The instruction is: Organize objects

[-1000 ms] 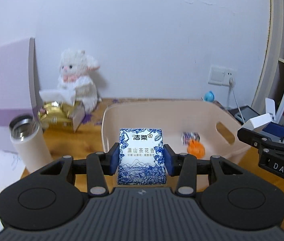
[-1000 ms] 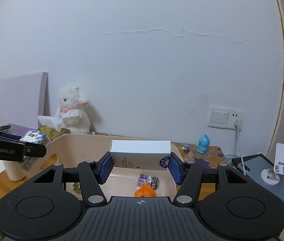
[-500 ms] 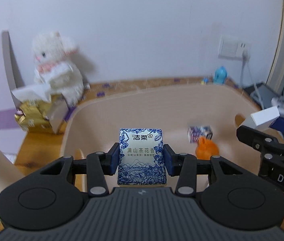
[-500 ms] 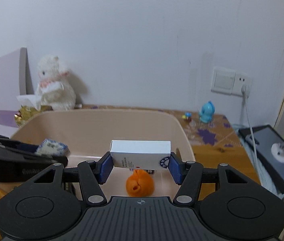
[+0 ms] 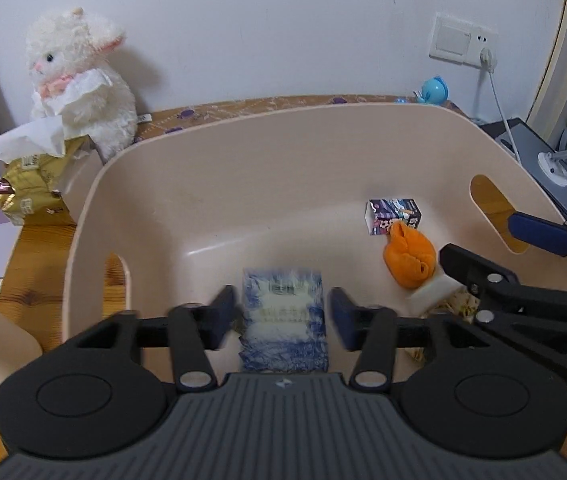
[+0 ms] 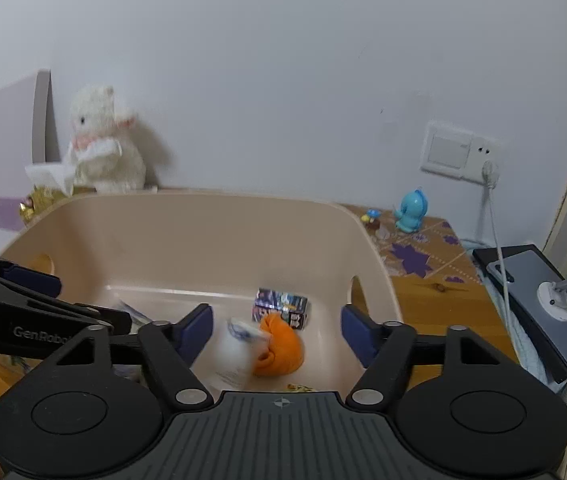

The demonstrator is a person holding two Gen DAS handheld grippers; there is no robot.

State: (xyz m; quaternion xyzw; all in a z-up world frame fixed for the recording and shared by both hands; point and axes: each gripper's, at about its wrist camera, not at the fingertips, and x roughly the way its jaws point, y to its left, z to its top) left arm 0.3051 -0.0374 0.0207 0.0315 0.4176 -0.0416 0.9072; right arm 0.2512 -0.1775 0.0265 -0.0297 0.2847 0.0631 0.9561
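Note:
Both grippers hang over a beige plastic basket (image 5: pixel 219 152), which also shows in the right wrist view (image 6: pixel 187 216). My left gripper (image 5: pixel 283 314) is open; the blue-and-white tissue pack (image 5: pixel 283 320) is blurred, loose between its fingers. My right gripper (image 6: pixel 275 332) is open; the white box (image 6: pixel 235 348) is blurred and tilted below it, beside an orange pouch (image 6: pixel 281 346). The orange pouch (image 5: pixel 409 258) and a small printed carton (image 5: pixel 393 216) lie on the basket floor. The carton also shows in the right wrist view (image 6: pixel 281 308).
A white plush lamb (image 5: pixel 79 80) and a gold tissue bag (image 5: pixel 31 192) stand left of the basket. A blue figurine (image 6: pixel 411 208), a wall socket with a cable (image 6: pixel 491 172) and a dark device with a white stand (image 6: pixel 543 288) are at the right.
Both grippers have tipped down over the basket and opened. The tissue pack and the white box have left their fingers and are dropping into the basket.

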